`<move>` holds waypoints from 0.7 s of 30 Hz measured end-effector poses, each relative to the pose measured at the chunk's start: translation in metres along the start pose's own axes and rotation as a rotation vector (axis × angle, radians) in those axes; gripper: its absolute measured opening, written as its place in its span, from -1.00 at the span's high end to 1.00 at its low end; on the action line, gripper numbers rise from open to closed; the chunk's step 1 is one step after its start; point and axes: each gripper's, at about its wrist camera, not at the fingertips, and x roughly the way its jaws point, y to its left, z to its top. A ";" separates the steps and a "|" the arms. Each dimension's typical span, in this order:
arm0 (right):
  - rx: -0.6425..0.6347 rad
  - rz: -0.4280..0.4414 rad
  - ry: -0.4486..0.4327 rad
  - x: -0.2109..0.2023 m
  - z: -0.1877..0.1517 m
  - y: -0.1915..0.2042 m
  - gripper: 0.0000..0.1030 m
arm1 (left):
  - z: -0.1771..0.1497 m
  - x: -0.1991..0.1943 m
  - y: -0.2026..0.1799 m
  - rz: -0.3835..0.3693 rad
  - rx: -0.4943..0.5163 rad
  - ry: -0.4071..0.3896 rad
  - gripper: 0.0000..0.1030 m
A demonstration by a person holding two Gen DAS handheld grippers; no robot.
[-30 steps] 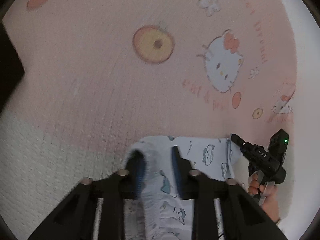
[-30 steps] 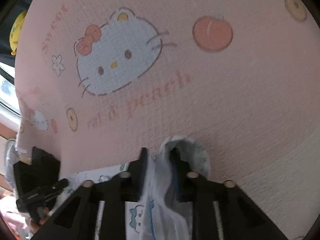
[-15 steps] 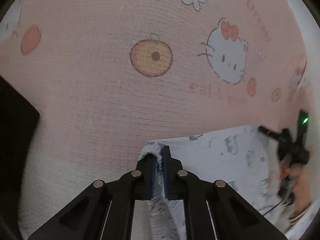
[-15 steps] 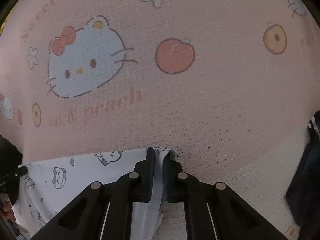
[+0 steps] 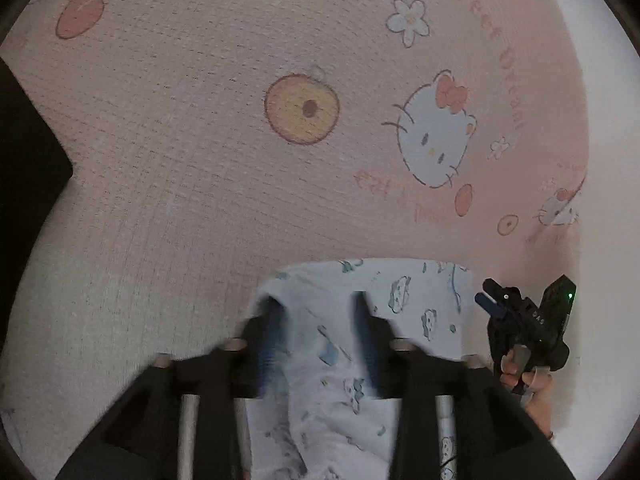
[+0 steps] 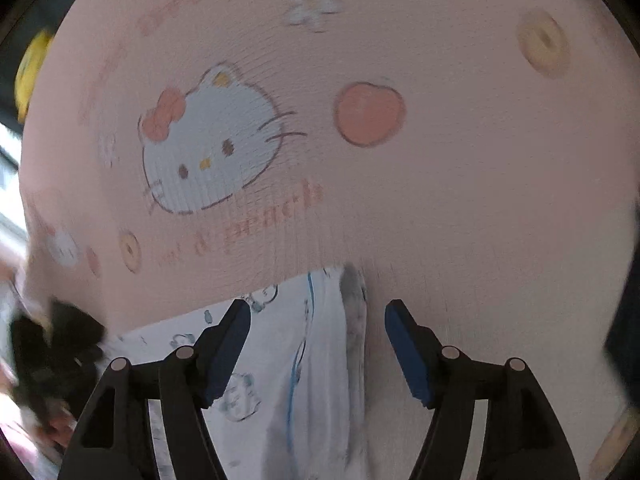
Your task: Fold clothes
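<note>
A white garment (image 5: 400,296) printed with small blue cartoon figures lies folded on a pink bedsheet (image 5: 200,160). My left gripper (image 5: 318,316) hovers over its near-left corner. Its jaws are opening, and the cloth lies loose between them with neither pad pressing on it. In the right wrist view the garment (image 6: 280,344) shows its folded right edge (image 6: 354,304) between the blue pads of my right gripper (image 6: 318,320). Those jaws are opening too and stand wide apart, clear of the cloth. The right gripper (image 5: 524,320), held by a hand, also shows in the left wrist view beside the garment.
The pink sheet carries cat faces (image 6: 208,152), peaches (image 6: 368,114) and flowers. A dark object (image 5: 24,152) sits at its left edge and a white surface (image 5: 608,120) at the right. Another dark shape (image 6: 624,320) stands at the right.
Half a second ago both grippers were shut on the garment's folded edge. Both have since parted their jaws, let go of the cloth and lifted slightly; the garment rests flat.
</note>
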 end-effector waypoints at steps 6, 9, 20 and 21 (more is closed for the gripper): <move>0.045 -0.007 0.015 -0.019 -0.025 0.003 -0.34 | -0.013 0.000 -0.005 0.005 -0.024 0.004 -0.22; 0.066 -0.004 0.032 -0.032 -0.046 0.002 -0.34 | -0.021 0.004 -0.005 -0.046 -0.041 0.026 -0.22; 0.196 0.081 0.137 -0.043 -0.106 -0.010 -0.34 | -0.054 0.001 -0.027 -0.055 0.012 0.057 -0.22; 0.206 0.076 0.147 -0.045 -0.110 -0.013 -0.34 | -0.058 -0.005 -0.027 -0.046 0.023 0.048 -0.22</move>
